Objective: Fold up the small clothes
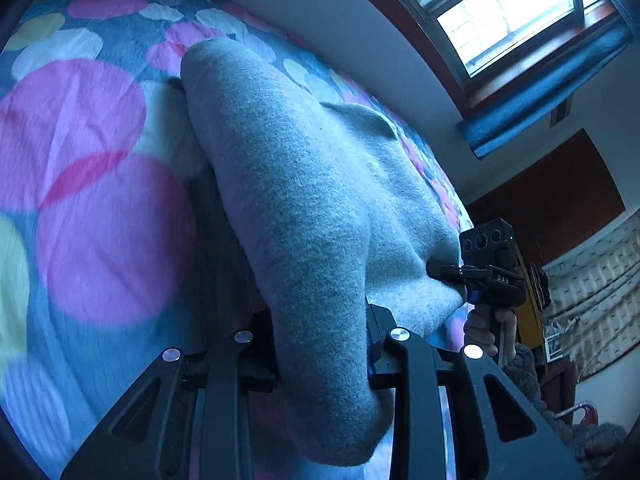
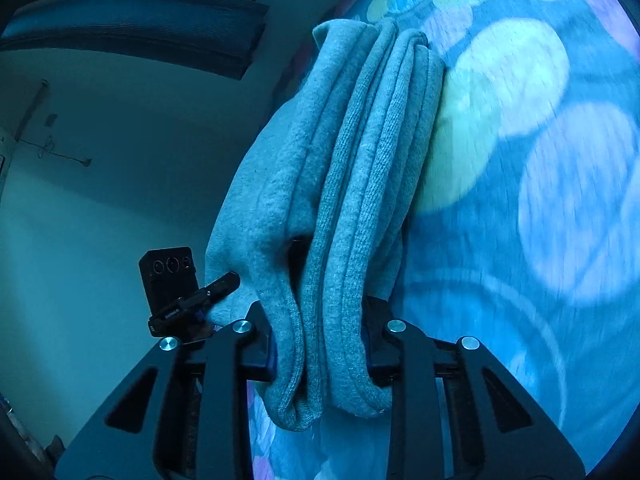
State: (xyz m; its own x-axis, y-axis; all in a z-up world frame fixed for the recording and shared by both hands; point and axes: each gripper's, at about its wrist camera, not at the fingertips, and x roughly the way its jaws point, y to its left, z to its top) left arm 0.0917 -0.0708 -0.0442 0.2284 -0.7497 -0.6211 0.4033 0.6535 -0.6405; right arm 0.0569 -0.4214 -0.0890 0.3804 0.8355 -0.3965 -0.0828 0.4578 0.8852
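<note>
While both tools clamp the same piece of clothing, the scene reads as follows:

Garment: a grey fleece garment [image 1: 304, 208], lifted off the bed and stretched between the two tools; it hangs above the spotted cover, and whether its far end still touches the cover I cannot tell

Left tool: the left tool [image 1: 322, 356] is clamped on a bunched edge of the garment, whose thick fold fills the gap between the two black fingers and droops below them

Right tool: the right tool [image 2: 320, 356] is clamped on several stacked layers of the same garment, with ribbed edges showing side by side between the fingers

Far ends: in the left wrist view the right tool bites the garment's far corner, with a hand [image 1: 486, 330] round its handle below; in the right wrist view the left tool pinches the other corner at lower left

Bed: a bed cover [image 1: 92, 184] with big pink, white and yellow circles on blue lies under the garment, blurred in both views

Room: a window [image 1: 504, 8] with a rolled blue blind [image 1: 548, 92] under it sits at the upper right of the left wrist view, above a pale wall
</note>
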